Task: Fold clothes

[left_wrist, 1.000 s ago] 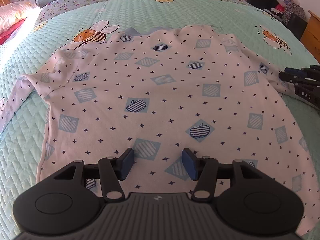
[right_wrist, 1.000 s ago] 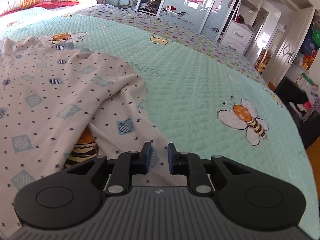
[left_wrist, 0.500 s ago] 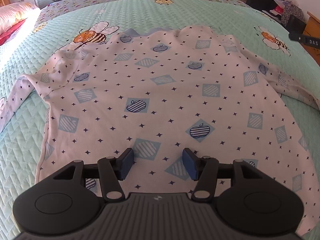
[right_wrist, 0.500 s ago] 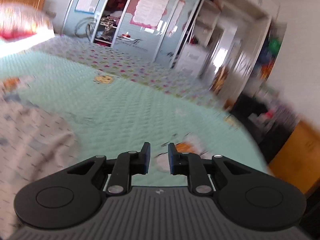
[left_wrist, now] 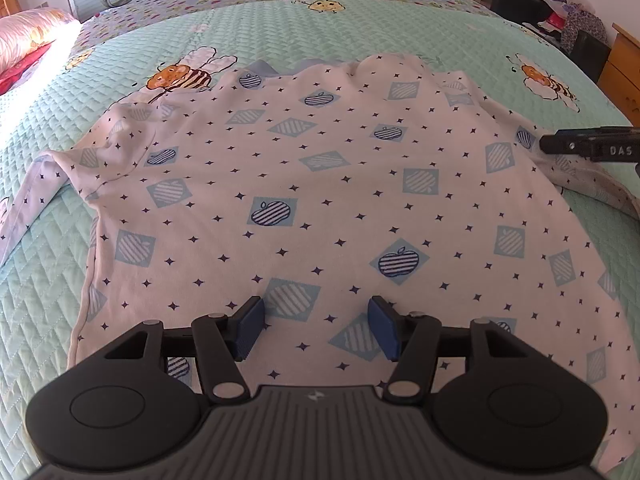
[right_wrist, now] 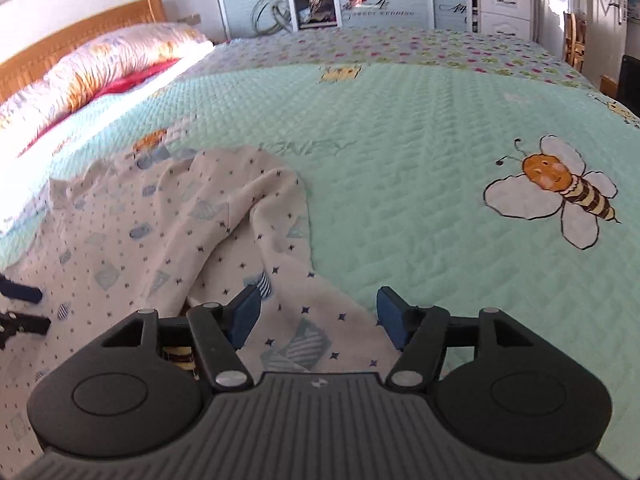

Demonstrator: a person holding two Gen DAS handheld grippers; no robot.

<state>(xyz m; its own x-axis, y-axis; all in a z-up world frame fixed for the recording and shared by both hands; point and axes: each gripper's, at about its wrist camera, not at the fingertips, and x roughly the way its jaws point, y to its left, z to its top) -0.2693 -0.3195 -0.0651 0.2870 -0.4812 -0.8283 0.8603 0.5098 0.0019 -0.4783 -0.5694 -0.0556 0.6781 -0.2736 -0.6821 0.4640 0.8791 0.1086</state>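
Shirt lies spread flat on the bed, collar far, hem near. Its right sleeve runs lengthwise between the right claw's parted jaws; left claw, also apart, hovers mid-hem.

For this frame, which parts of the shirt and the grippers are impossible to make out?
- Shirt hem, left wrist view: hidden behind the left gripper body.
- Left sleeve end, same view: cut off by the left edge.
- Right sleeve cuff, right wrist view: hidden under the open right gripper.
- Right gripper, left wrist view: only one finger shows, the rest cut off by the right edge.
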